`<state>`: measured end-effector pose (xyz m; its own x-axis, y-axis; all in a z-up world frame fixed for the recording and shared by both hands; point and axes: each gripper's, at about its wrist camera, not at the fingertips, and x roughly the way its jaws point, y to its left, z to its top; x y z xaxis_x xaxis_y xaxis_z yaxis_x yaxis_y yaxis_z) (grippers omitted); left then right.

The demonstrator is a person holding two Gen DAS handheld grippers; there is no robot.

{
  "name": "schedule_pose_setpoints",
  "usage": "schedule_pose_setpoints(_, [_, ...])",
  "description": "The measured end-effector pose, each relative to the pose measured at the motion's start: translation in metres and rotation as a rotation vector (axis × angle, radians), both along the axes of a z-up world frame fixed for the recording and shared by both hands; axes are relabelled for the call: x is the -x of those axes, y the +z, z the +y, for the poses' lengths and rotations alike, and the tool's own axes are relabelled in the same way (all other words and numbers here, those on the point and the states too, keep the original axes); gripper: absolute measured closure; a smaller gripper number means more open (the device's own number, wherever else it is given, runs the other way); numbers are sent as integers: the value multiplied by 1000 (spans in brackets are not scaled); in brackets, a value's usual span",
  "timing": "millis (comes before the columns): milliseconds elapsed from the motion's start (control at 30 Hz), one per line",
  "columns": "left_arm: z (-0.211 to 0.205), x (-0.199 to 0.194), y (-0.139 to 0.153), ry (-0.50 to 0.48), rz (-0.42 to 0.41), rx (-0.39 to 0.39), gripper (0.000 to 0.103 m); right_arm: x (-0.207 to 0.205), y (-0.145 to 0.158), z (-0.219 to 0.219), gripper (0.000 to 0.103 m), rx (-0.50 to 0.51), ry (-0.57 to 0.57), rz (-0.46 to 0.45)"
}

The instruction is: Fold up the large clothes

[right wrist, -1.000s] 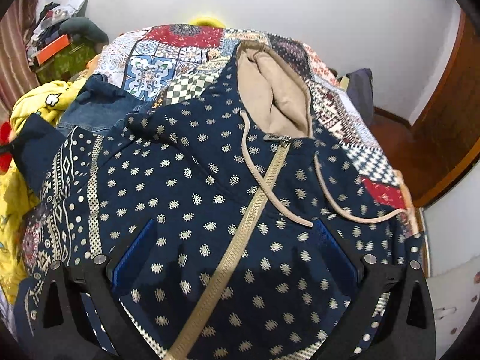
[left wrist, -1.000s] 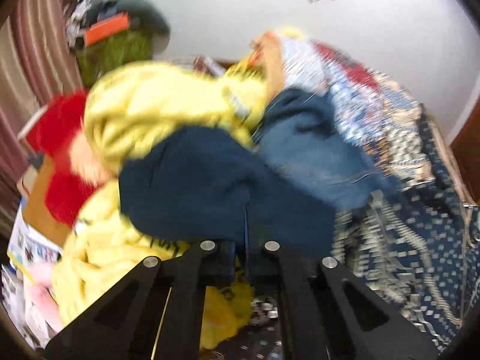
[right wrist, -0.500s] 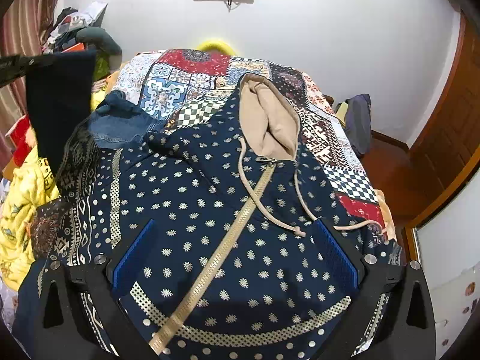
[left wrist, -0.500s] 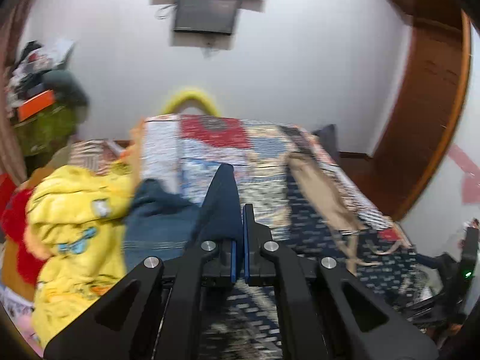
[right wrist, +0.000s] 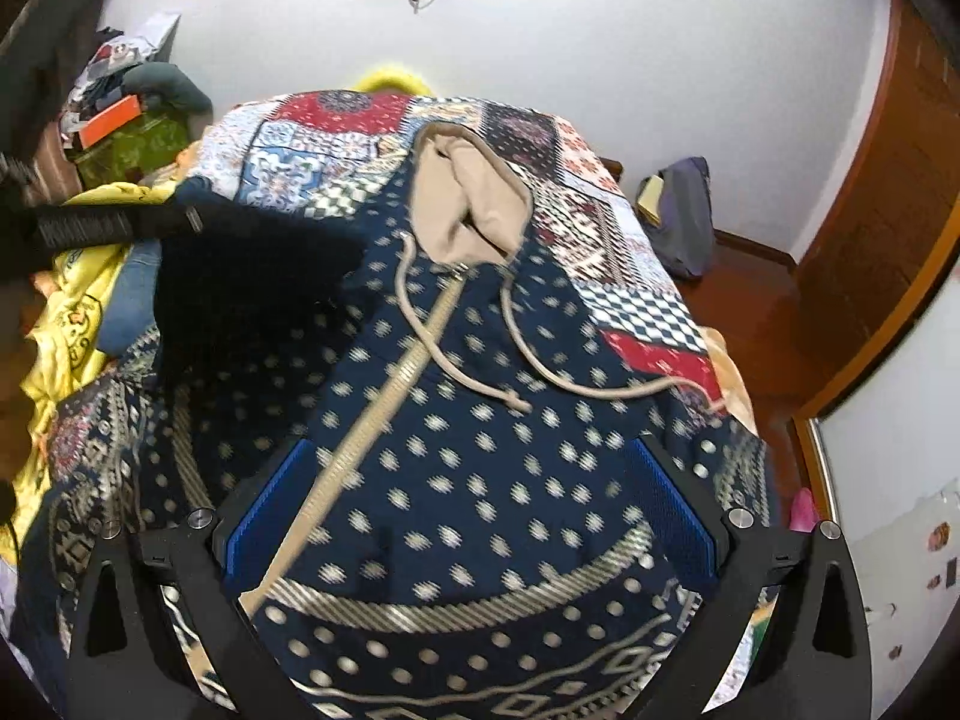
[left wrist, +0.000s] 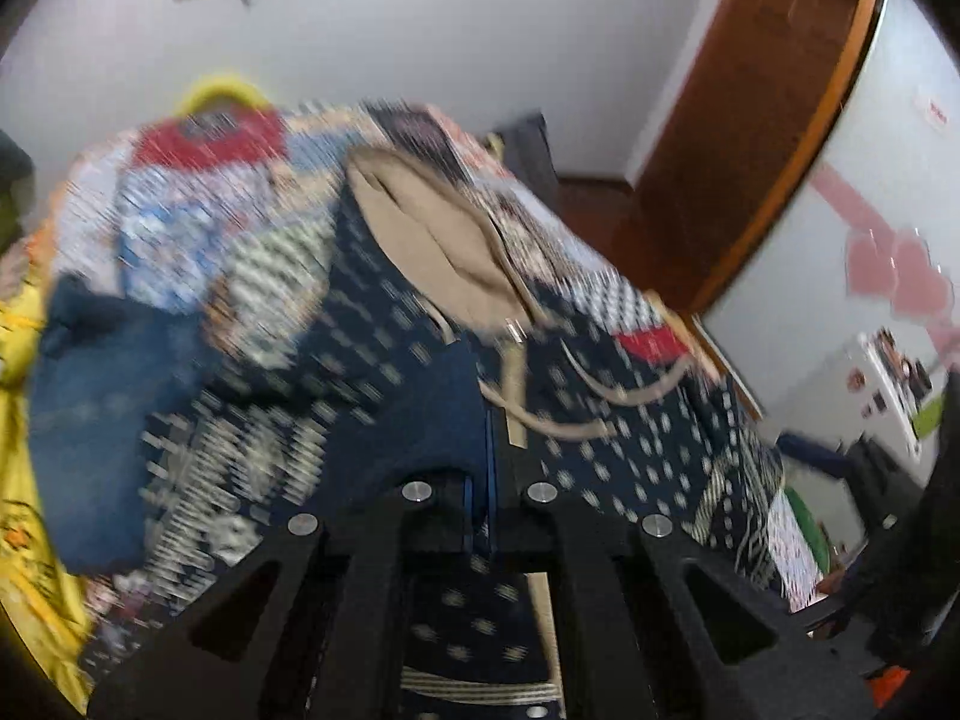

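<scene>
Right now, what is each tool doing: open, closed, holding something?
Left tool: closed, pinching the dark blue sleeve of the hoodie.
Right tool: open, holding nothing, above the hoodie.

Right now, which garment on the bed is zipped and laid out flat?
The navy patterned hoodie, with beige zipper and tan-lined hood. The jeans and yellow garment lie crumpled at the bed's left edge. The left gripper pinches the hoodie's sleeve.

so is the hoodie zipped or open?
Zipped: on the hoodie, the beige zipper runs closed from hood toward the hem.
</scene>
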<state>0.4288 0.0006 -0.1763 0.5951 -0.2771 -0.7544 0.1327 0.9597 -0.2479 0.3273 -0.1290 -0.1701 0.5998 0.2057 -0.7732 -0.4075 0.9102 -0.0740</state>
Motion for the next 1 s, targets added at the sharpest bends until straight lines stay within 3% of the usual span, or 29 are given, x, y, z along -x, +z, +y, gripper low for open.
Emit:
schedule_pose_setpoints(233, [-48, -1, -73, -107, 195, -41, 101, 6, -6, -21, 2, 31, -12, 25])
schedule_pose_setpoints(333, [-55, 6, -88, -140, 227, -81, 101, 9, -7, -23, 2, 41, -13, 31])
schedule_pose_setpoints(567, [-46, 34, -70, -193, 201, -137, 95, 15, 3, -8, 2, 53, 22, 13])
schedule_pose_setpoints(667, [-28, 52, -53, -190, 136, -196, 76, 18, 8, 7, 2, 53, 54, 1])
schedule_pose_setpoints(733, [-11, 63, -40, -166, 83, -235, 51, 19, 11, 20, 2, 56, 88, -3])
schedule_pose_setpoints(767, [-3, 70, -34, -150, 56, -251, 47, 20, 12, 27, 2, 58, 103, -7])
schedule_pose_setpoints(867, [27, 86, -21, -99, 5, -302, 44, 24, 12, 52, 2, 72, 165, -17])
schedule_pose_setpoints(1000, [67, 95, -17, -36, 2, -326, 42, 26, 2, 87, 2, 105, 235, -18])
